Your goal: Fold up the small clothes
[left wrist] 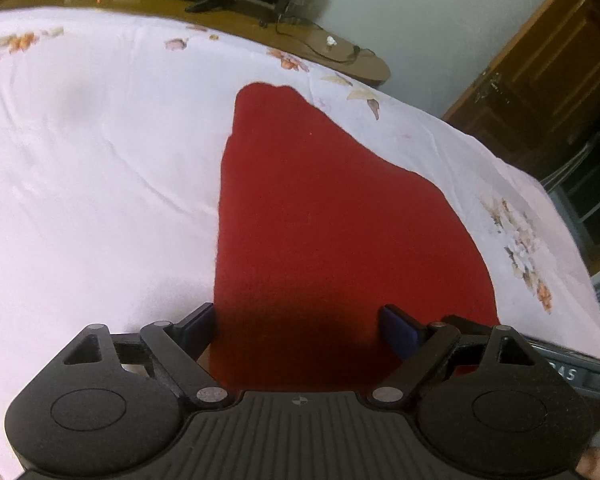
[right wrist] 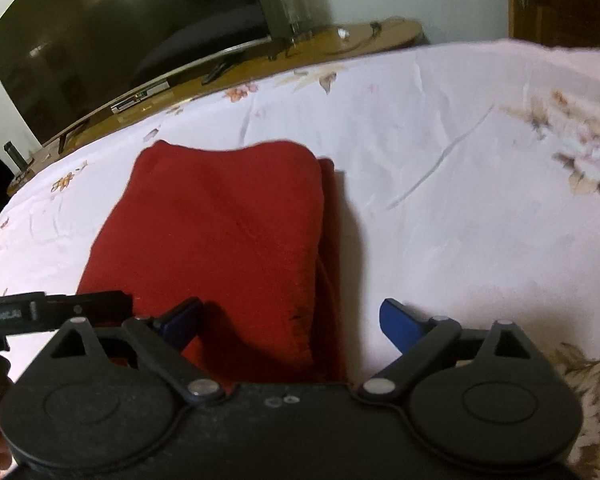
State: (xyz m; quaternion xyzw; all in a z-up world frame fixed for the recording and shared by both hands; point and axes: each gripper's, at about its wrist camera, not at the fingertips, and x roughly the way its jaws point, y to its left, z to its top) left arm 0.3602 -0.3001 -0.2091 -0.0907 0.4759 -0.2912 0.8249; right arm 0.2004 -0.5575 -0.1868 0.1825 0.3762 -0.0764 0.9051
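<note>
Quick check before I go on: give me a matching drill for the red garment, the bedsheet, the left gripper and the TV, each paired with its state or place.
Things:
1. red garment
2. bedsheet
3. left gripper
4. TV

States or places:
A. white with flower print
B. open, above the garment's near edge
C. dark screen, on the wooden stand behind the bed
D. folded over, lying on the bed

Pairs: 1-D, 2-A, 3-B, 4-C
</note>
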